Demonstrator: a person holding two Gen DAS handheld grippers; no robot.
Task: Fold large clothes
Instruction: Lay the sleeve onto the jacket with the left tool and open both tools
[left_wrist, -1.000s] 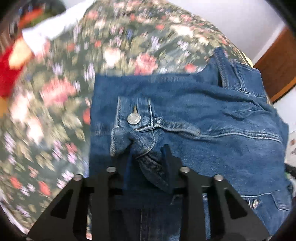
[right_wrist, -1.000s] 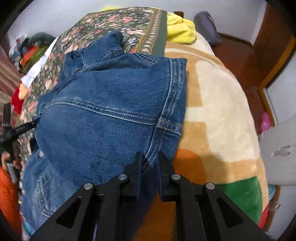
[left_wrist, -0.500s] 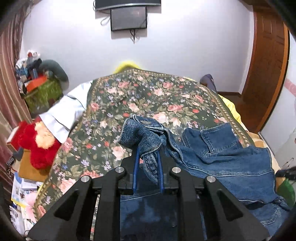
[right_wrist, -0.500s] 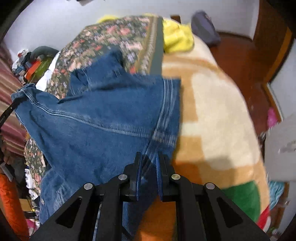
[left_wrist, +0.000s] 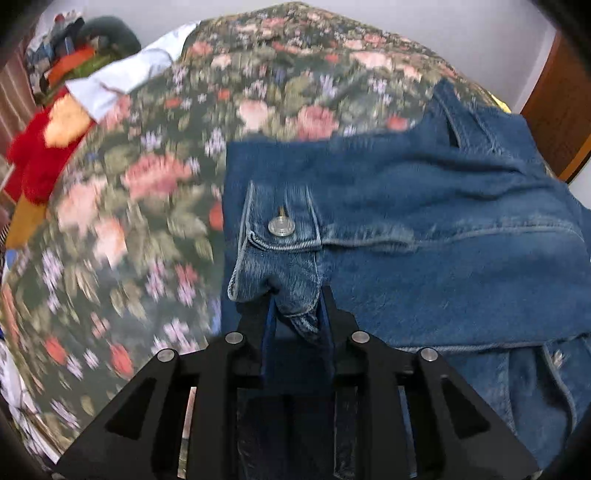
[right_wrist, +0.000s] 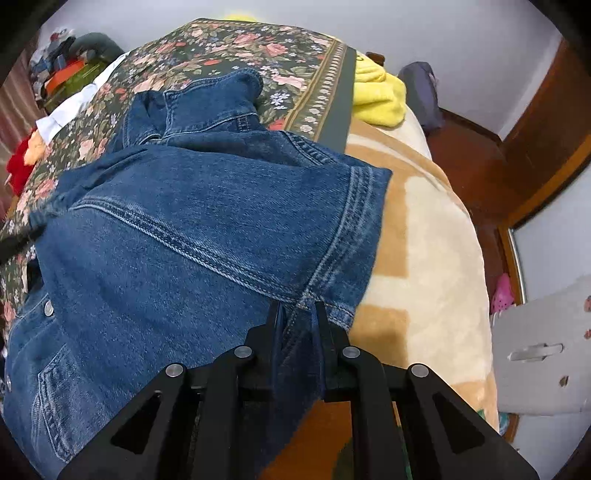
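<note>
Two grips on one denim jacket (left_wrist: 424, 236) right now, so here's how it sits view by view.

Left wrist view: my left gripper (left_wrist: 297, 317) is pinched nearly closed on a bunched bit of the cuff (left_wrist: 277, 266), right at lower centre of the frame. The snap button (left_wrist: 279, 226) sits just above my fingertips. From there the jacket spreads up and out to the right edge of the frame, so its long axis runs roughly left to right, with me holding the left end. The collar area pokes up at upper right. Everything left of the denim is the floral bedspread (left_wrist: 147, 192), blurry, so I'm guessing I'm mid-swing. A red plush toy (left_wrist: 37, 158) and a white cloth (left_wrist: 122, 81) sit at the far upper left, well apart from the jacket, not in the way.

Right wrist view: my right gripper (right_wrist: 297, 321) is clamped tight on a seam at the jacket's near edge, bottom centre. The denim fans out up and left from my fingers, with the hem band (right_wrist: 360, 229) running along its right side. Right of that is bare beige blanket (right_wrist: 424, 258), plus a yellow cloth (right_wrist: 376, 96) way up top.

My take: the next move turns on both ends travelling together across that long axis, or the fold goes crooked. Nothing blocks the landing area as far as I can see.
</note>
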